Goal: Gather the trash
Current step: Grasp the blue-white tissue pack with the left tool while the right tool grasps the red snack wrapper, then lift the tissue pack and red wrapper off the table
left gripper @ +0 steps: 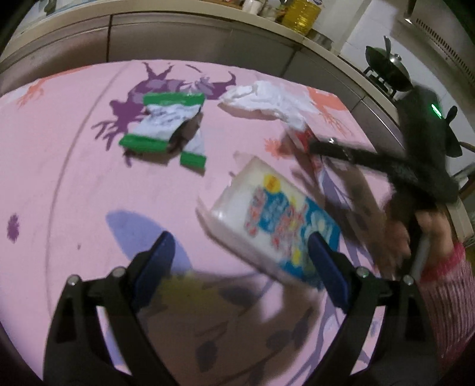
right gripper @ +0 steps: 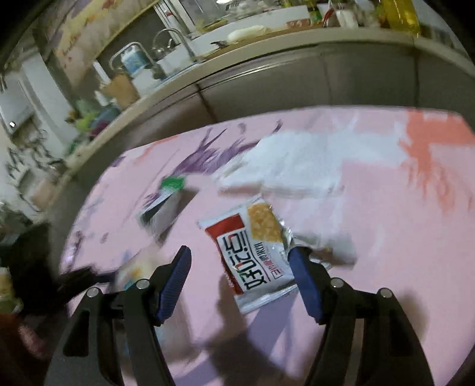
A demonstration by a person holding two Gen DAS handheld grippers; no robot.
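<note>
On the pink tablecloth [left gripper: 74,178] lie a torn green-and-white wrapper [left gripper: 166,124], a crumpled white tissue [left gripper: 267,101], a white-and-blue carton [left gripper: 273,219] and a red-and-white cracker packet [right gripper: 252,252]. My left gripper [left gripper: 240,246] is open just above the table, its right finger beside the carton's near end. My right gripper [right gripper: 239,261] is open with the cracker packet lying between its fingers; in the left wrist view its fingers [left gripper: 329,148] reach toward the packet [left gripper: 302,136]. The tissue [right gripper: 297,166] and green wrapper [right gripper: 166,196] also show in the right wrist view.
A kitchen counter [left gripper: 207,26] with a yellow oil bottle [left gripper: 301,13] runs behind the table, and a wok [left gripper: 386,68] sits on a stove at right. The right wrist view shows a sink with tap [right gripper: 175,44]. A dark patterned patch [left gripper: 222,320] lies under my left gripper.
</note>
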